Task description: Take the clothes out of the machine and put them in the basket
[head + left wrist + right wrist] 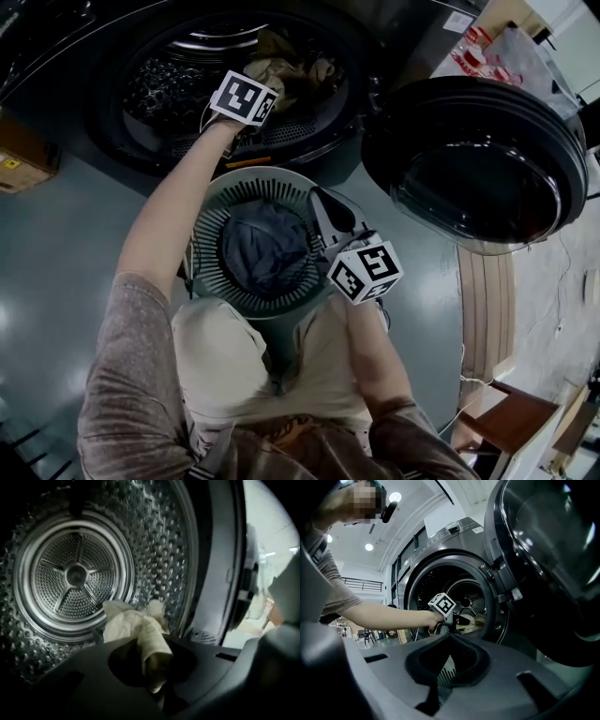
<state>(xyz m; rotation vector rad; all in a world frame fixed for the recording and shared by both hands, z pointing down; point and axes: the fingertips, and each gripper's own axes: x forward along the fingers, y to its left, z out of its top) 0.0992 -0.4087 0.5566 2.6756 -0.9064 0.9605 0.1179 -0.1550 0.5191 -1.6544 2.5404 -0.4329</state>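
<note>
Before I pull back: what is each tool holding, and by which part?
The left tool pinches the beige cloth by a bunched fold. The right tool appears clamped on the basket at its rim.

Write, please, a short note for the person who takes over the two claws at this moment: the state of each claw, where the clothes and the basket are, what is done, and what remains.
Left claw: inside the drum, shut on a beige cloth.
Right claw: shut on the rim of the basket, which stands in front of the drum. The door is open.
Done: a dark garment lies in the basket.
Left: pull the beige cloth out and drop it in the basket. Then check the drum; I cannot tell whether more clothes are inside.
</note>
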